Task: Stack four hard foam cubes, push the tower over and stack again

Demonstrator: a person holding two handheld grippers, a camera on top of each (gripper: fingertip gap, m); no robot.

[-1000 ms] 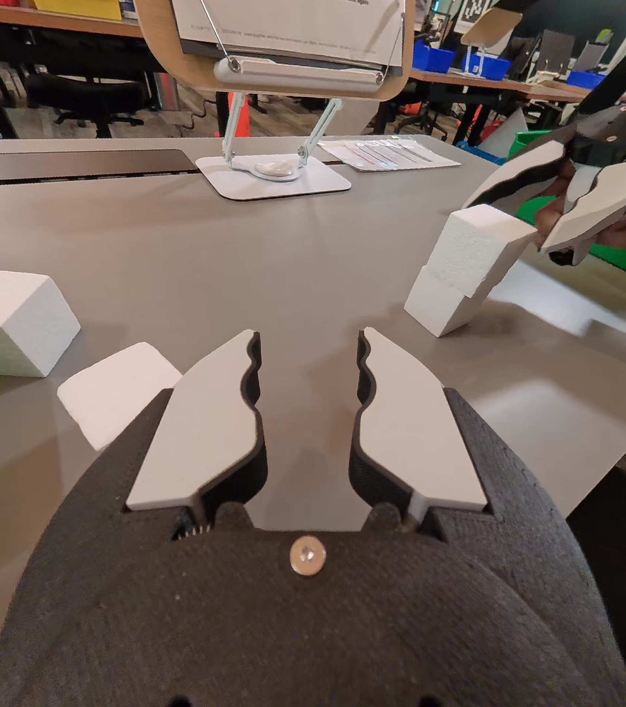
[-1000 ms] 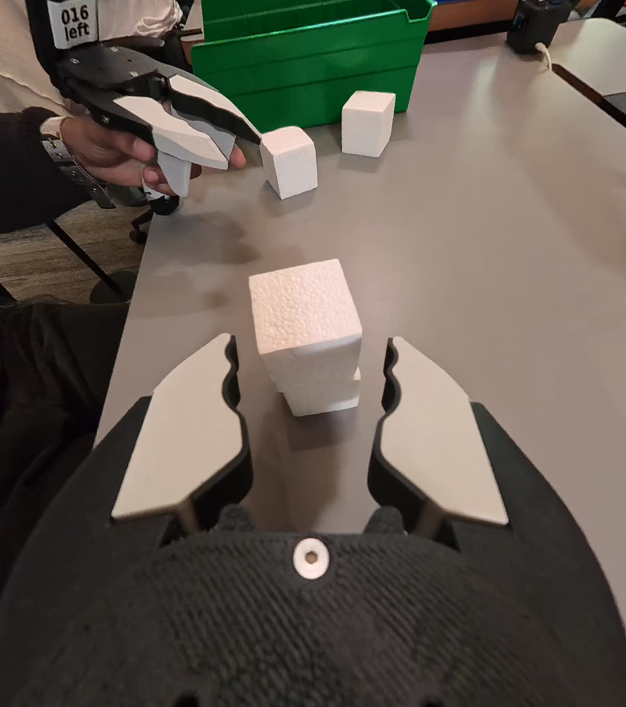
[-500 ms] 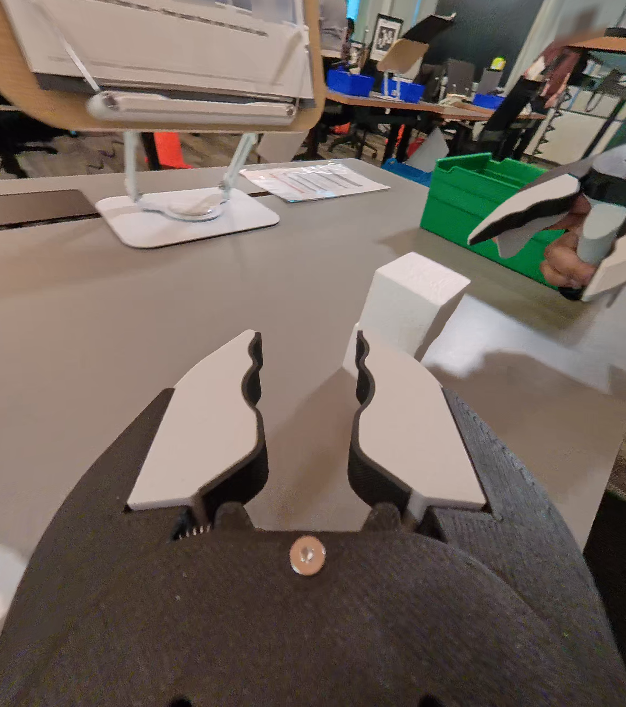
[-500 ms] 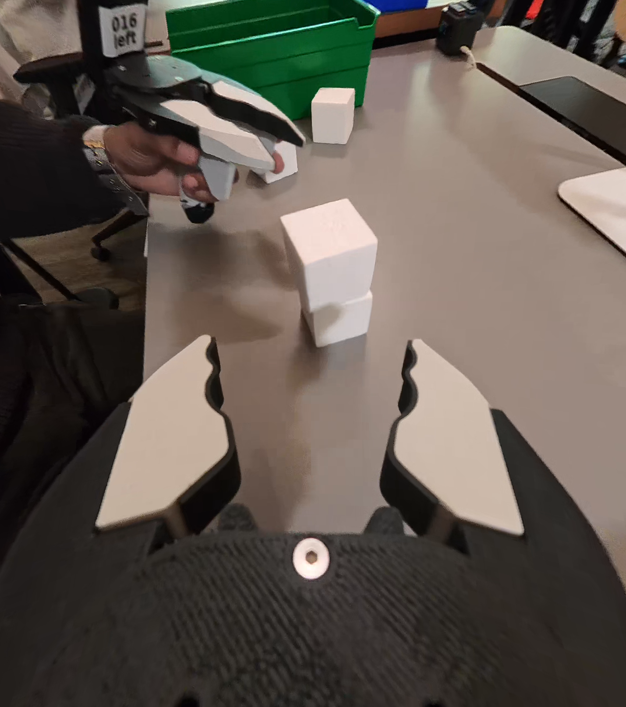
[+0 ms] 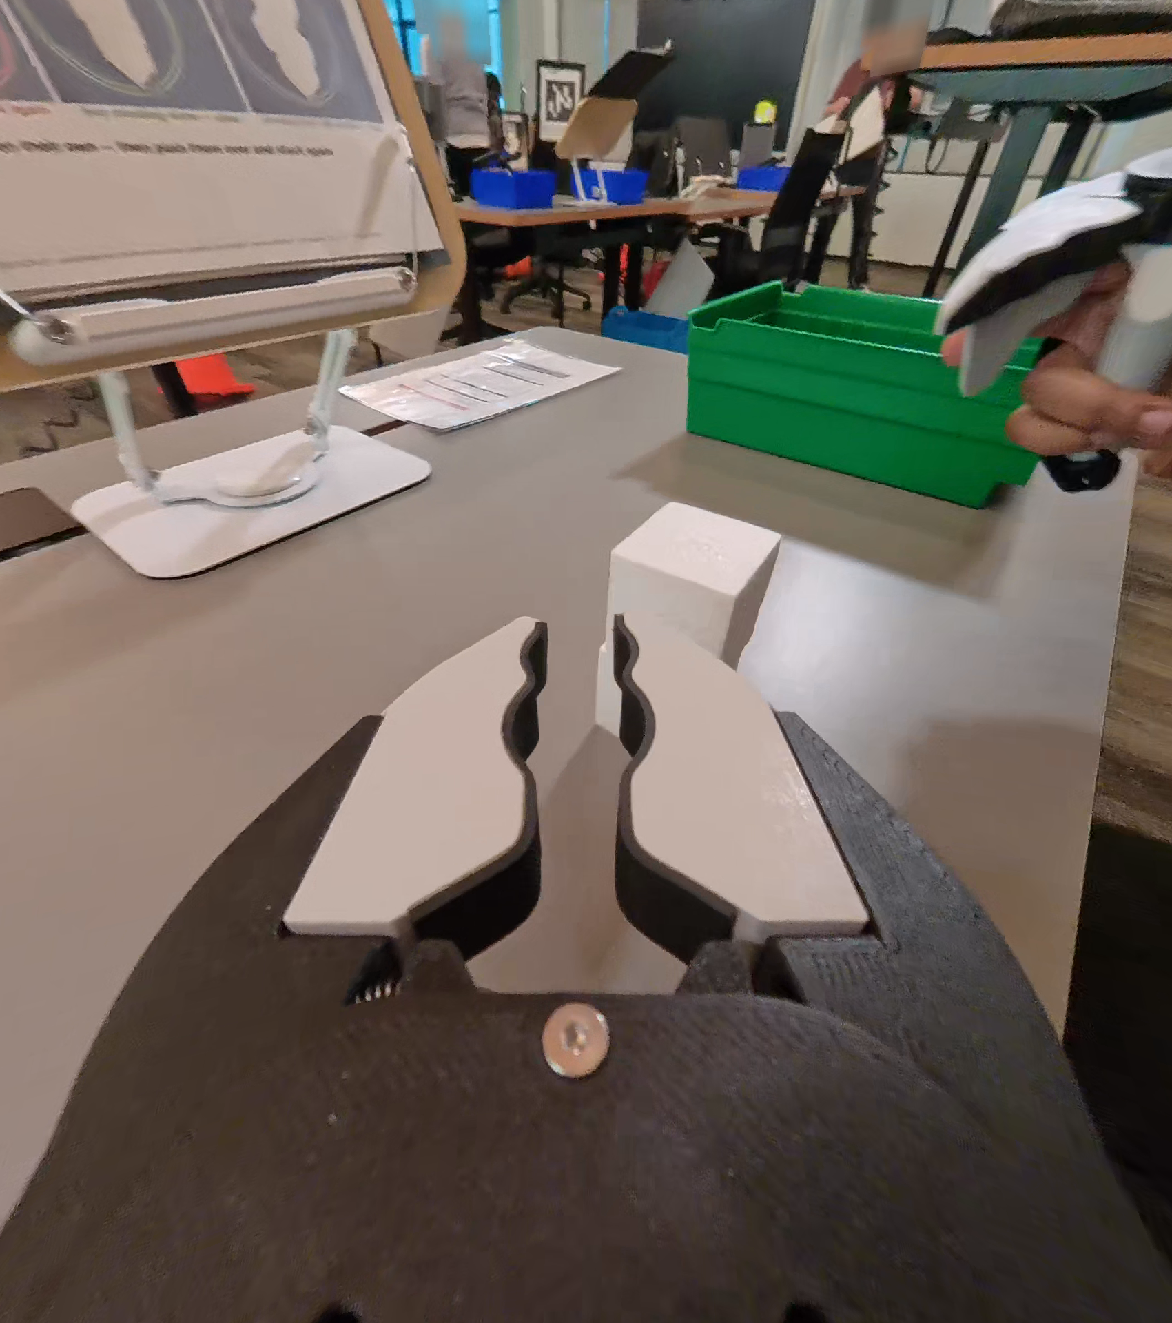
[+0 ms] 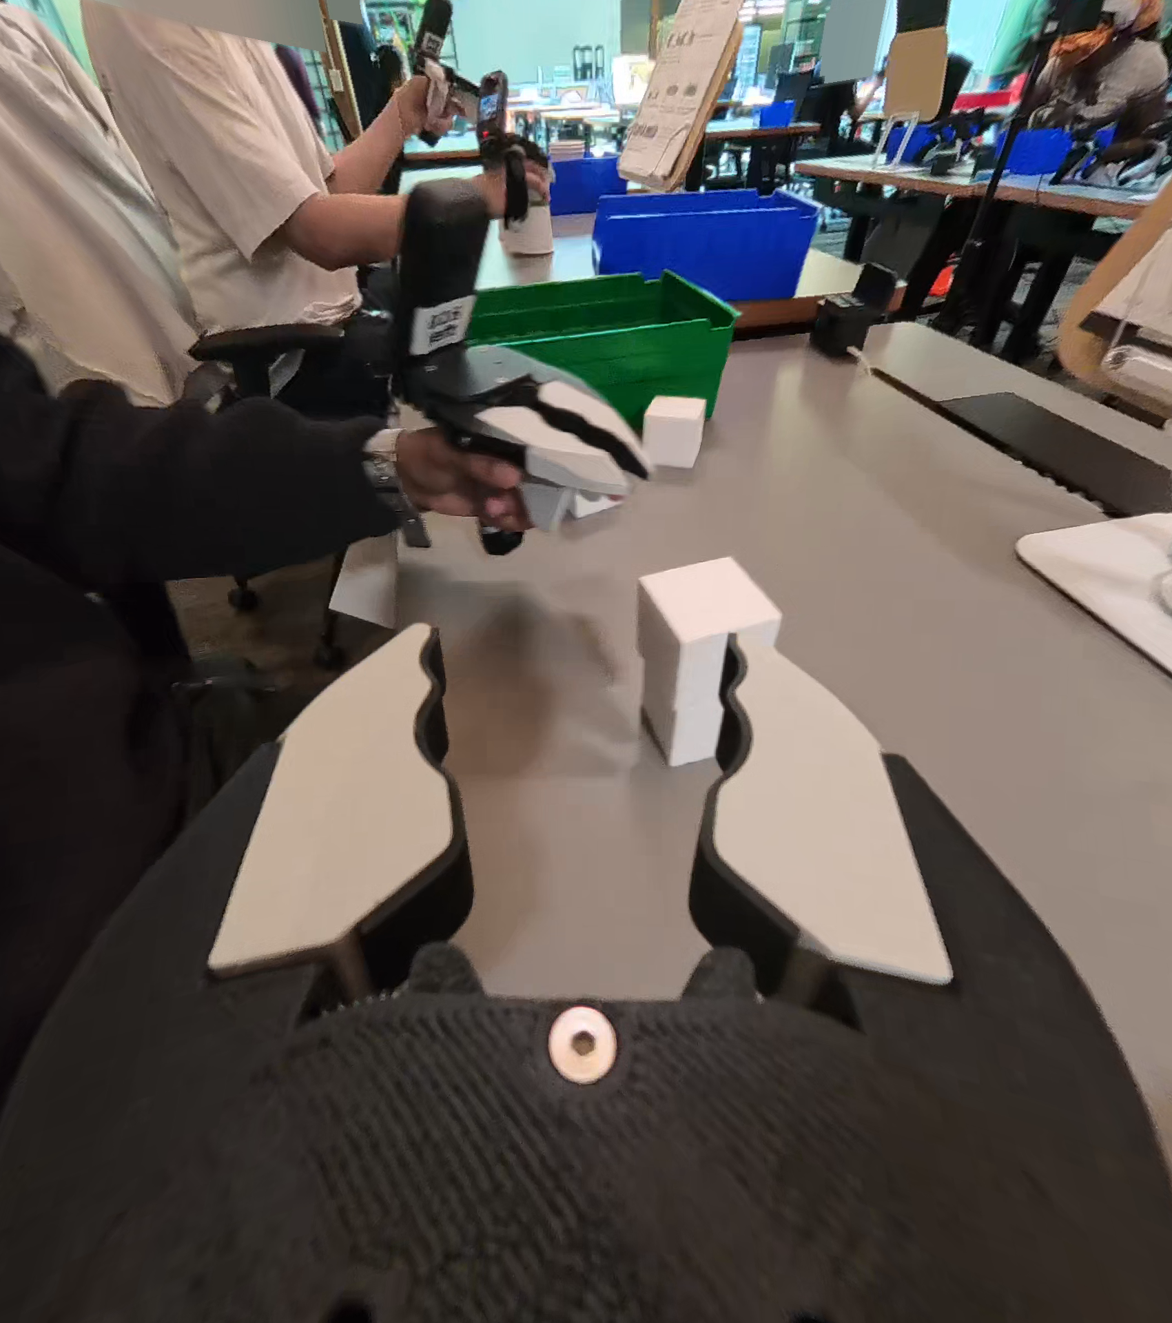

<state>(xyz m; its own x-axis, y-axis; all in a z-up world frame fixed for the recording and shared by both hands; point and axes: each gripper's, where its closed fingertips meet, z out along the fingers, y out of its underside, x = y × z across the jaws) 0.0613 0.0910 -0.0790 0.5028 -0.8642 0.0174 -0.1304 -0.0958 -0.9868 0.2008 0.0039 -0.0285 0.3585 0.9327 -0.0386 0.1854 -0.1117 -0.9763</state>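
Note:
Two white foam cubes stand stacked [image 5: 694,573] on the grey table [image 5: 282,716], the top one slightly askew. My left gripper [image 5: 579,626] is empty, its jaws only a narrow gap apart, and the stack lies just beyond its right fingertip. In the right wrist view the stack [image 6: 697,623] sits ahead, partly behind my right fingertip [image 6: 737,666]. My right gripper [image 6: 581,637] is wide open and empty, short of the stack. It shows at the upper right of the left wrist view [image 5: 962,351], above the table. The left gripper [image 6: 611,458] hovers left of the stack.
A green bin [image 6: 604,343] stands at the table's far end with a loose foam cube [image 6: 674,429] before it; another cube [image 6: 593,505] is half hidden under the left gripper. A document stand [image 5: 246,494] and a paper sheet [image 5: 482,379] lie behind. Seated people are at left. Across from one pair of fingers to the other is roughly 20 centimetres. My left tips are roughly 9 centimetres from the stack [image 6: 697,623]. Seen from the left wrist view [image 5: 754,535] as well.
My left gripper has swung toward the stack and its jaws have narrowed. My right gripper has backed away from the stack and stays wide open.

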